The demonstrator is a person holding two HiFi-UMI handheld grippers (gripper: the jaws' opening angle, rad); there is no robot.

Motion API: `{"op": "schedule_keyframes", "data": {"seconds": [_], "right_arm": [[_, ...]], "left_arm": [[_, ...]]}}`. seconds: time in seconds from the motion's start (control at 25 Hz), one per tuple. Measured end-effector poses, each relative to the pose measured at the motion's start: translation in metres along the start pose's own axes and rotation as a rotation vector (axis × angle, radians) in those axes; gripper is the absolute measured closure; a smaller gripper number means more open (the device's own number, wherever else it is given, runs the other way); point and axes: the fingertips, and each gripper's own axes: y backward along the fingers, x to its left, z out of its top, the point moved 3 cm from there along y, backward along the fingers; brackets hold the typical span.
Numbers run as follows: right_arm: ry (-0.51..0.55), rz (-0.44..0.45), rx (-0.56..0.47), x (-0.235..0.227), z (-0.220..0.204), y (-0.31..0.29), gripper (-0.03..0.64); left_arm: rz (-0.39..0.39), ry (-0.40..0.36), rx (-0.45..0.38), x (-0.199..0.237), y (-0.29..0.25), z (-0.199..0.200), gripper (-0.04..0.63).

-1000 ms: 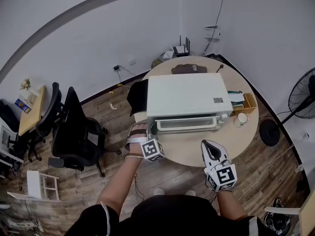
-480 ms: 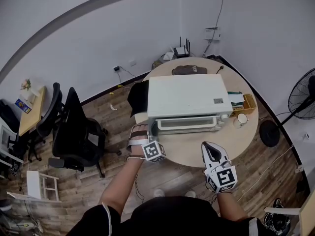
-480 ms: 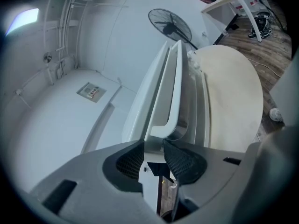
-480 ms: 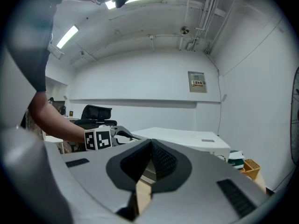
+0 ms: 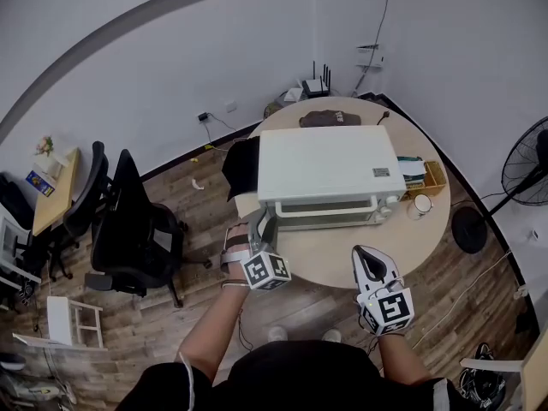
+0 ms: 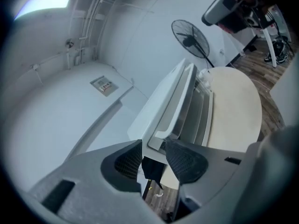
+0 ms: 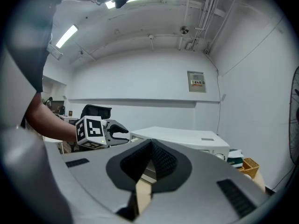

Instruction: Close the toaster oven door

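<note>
One round tabletop (image 5: 342, 259), one white toaster oven (image 5: 328, 163) in the middle of it. One door (image 5: 330, 218) on the oven's near face, standing up against the front. It looks shut or close to it; a last gap can't be made out. One white handle (image 5: 330, 209) runs along the door's top edge.

Two claws. The left claw (image 5: 262, 226) is at the oven's front left corner. Its jaws have just been opening and stand wide apart in the left gripper view, with the handle's end and the door corner between them and neither pad pressing. The right claw (image 5: 361, 251) hovers over the tabletop's near edge, well apart from the oven, jaws together with nothing in them.

Also one mug (image 5: 420, 205) just right of the oven, one standing fan (image 5: 527, 174) on the floor at right, and two black office chairs (image 5: 137, 229) at left.
</note>
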Motion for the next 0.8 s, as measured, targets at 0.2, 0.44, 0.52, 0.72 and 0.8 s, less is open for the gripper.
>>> {"op": "schedule_keyframes", "data": {"seconds": [0.2,0.44,0.52,0.72,0.8], "right_arm": [[0.0,0.006,-0.003,0.003,0.001,-0.002,0.62],[-0.004,0.014,-0.004,0.01,0.0,-0.003,0.62],[-0.004,0.016,-0.006,0.012,0.0,-0.003,0.62],[0.008,0.035,0.008,0.019,-0.001,-0.005,0.62],[0.034,0.037,0.023,0.023,-0.002,-0.005,0.62]], "left_arm": [[-0.02,0.135,-0.063,0.003,0.023,0.016,0.455],[-0.111,0.506,-0.124,0.005,0.047,0.022,0.515],[-0.131,0.614,-0.137,0.005,0.055,0.021,0.556],[-0.18,0.701,-0.214,0.006,0.074,0.029,0.589],[-0.193,0.731,-0.261,0.009,0.081,0.036,0.588]]}}
